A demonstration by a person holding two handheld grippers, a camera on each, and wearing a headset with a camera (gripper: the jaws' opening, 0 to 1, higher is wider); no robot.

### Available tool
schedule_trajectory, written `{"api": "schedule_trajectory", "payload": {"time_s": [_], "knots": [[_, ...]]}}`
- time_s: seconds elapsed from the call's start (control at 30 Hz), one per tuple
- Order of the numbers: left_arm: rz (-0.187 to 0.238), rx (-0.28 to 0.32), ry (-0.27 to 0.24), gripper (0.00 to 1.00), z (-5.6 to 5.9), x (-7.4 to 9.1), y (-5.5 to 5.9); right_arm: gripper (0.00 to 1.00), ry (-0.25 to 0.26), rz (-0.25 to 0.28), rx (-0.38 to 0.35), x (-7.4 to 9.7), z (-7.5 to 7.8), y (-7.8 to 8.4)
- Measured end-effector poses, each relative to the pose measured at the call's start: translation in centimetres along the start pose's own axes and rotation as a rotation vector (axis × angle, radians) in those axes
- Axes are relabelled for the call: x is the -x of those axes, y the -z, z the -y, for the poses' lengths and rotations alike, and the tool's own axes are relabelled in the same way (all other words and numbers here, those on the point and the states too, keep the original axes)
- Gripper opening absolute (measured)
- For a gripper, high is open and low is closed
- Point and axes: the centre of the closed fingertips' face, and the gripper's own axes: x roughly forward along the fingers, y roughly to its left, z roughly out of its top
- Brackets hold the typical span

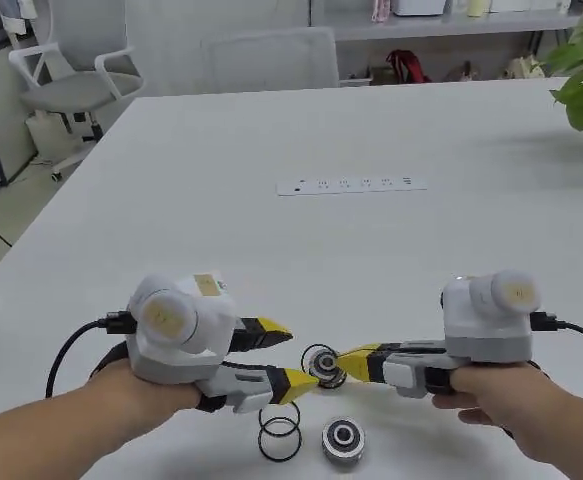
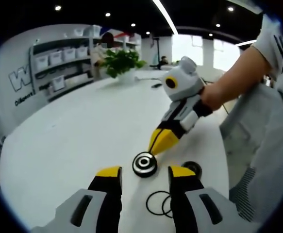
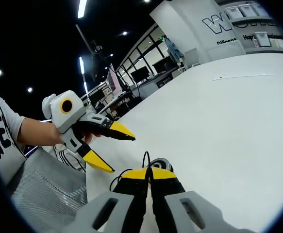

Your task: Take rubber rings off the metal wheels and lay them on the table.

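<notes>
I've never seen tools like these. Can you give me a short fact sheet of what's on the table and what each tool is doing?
Left gripper: open, pointed at first wheel
Right gripper: shut on rubber ring of that wheel
Second wheel: nearer the person, untouched
Loose rings: two, flat on table
Power strip: farther back

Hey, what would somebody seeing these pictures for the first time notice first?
Two yellow-tipped grippers meet over a small metal wheel near the front of the white table. The right gripper, jaws shut, appears to pinch a black rubber ring at the wheel, while the left gripper stands open beside it. Just nearer the person lie two loose rubber rings and a second metal wheel.
</notes>
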Motion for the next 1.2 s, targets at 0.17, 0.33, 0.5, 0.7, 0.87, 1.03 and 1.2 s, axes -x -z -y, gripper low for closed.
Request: {"api": "schedule_trajectory", "payload": {"time_s": [0.17,0.33,0.5,0.7,0.87,1.03,1.2], "knots": [[0.021,0.006,-0.01,0.45,-0.3,1.0,0.0,0.0,-0.01,0.004,-0.002,-0.1,-0.4,-0.2],[0.028,-0.012,-0.007,0.5,0.0,2.1,0.3,0.0,-0.032,0.004,-0.003,-0.5,-1.2,-0.5],[0.032,-0.017,-0.001,0.55,0.1,2.9,0.8,0.0,-0.063,-0.003,-0.008,-1.2,-2.3,-0.4],[0.038,0.008,-0.01,0.6,-0.3,3.9,1.6,0.0,-0.095,-0.028,-0.01,-2.1,-3.5,0.2],[0.043,0.02,-0.025,0.62,-0.8,4.7,1.8,0.0,-0.103,-0.042,-0.012,-2.7,-3.9,0.6],[0.043,0.027,-0.039,0.62,-1.0,5.3,2.1,0.0,-0.108,-0.065,-0.014,-3.4,-4.3,1.3],[0.039,0.033,-0.044,0.62,-1.0,5.6,2.3,0.0,-0.103,-0.081,-0.015,-3.9,-4.3,1.9]]}}
